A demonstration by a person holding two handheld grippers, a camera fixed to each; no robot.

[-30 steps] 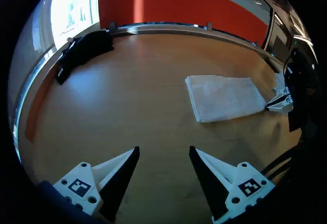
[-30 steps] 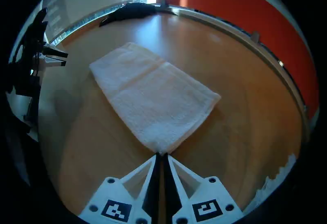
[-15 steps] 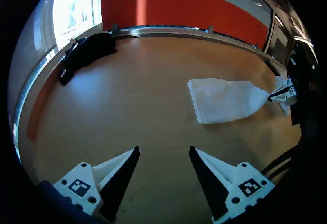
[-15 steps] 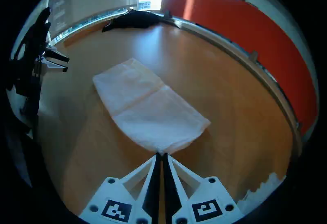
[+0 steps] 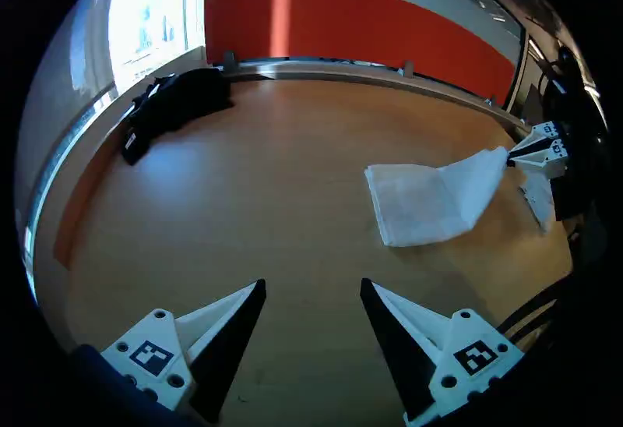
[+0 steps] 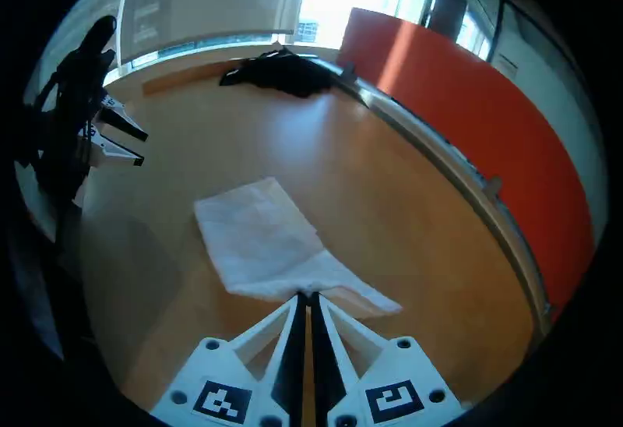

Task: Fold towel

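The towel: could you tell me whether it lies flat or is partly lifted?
Partly lifted: the right tongs hold one end of the towel raised; the rest lies flat.

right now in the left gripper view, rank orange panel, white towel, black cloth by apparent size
1. orange panel
2. white towel
3. black cloth, close to the towel; it lies farther off, so real size is unsure

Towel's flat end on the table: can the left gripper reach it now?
Probably yes. The left gripper is open, with bare table between it and the towel; the right gripper pinches only the opposite, lifted corner.
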